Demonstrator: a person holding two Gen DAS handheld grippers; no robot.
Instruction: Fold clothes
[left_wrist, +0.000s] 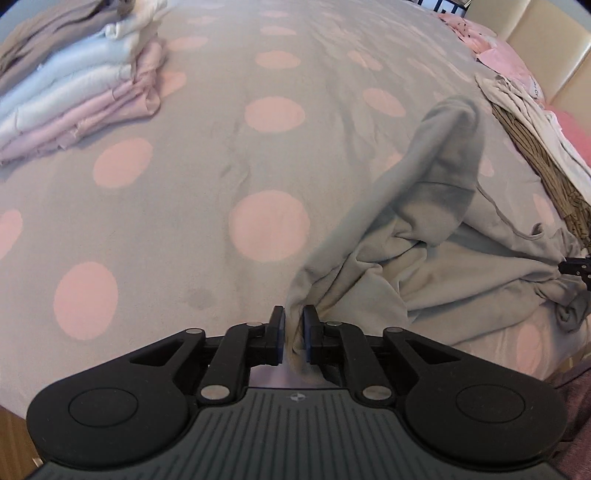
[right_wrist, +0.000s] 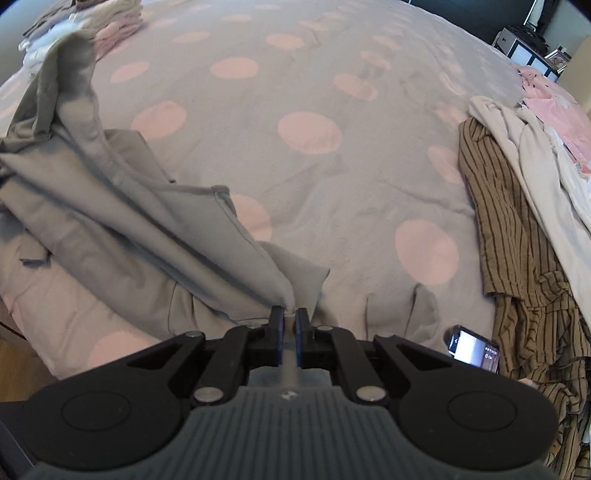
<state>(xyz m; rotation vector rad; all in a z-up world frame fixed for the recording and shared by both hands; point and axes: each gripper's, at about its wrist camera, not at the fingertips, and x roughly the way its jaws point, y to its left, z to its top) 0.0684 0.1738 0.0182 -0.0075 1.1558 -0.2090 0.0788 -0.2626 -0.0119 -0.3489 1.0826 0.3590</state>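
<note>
A grey garment (left_wrist: 424, 240) lies crumpled on the dotted bedspread (left_wrist: 221, 166), and one part of it rises as a tall fold. My left gripper (left_wrist: 293, 317) stands slightly open around a bunched edge of the garment. That strand runs down between the pads, with a thin gap on the left side. In the right wrist view the same garment (right_wrist: 129, 206) stretches away to the left. My right gripper (right_wrist: 290, 317) is shut on its near corner. A tip of the right gripper (left_wrist: 576, 267) shows at the right edge of the left wrist view.
A stack of folded clothes (left_wrist: 74, 96) sits at the bed's far left. An unfolded pile with a brown striped shirt (right_wrist: 509, 240) and pale garments (right_wrist: 546, 155) lies along the right side. A phone (right_wrist: 474, 350) lies by the near edge. Pink pillows (left_wrist: 498, 51) lie far right.
</note>
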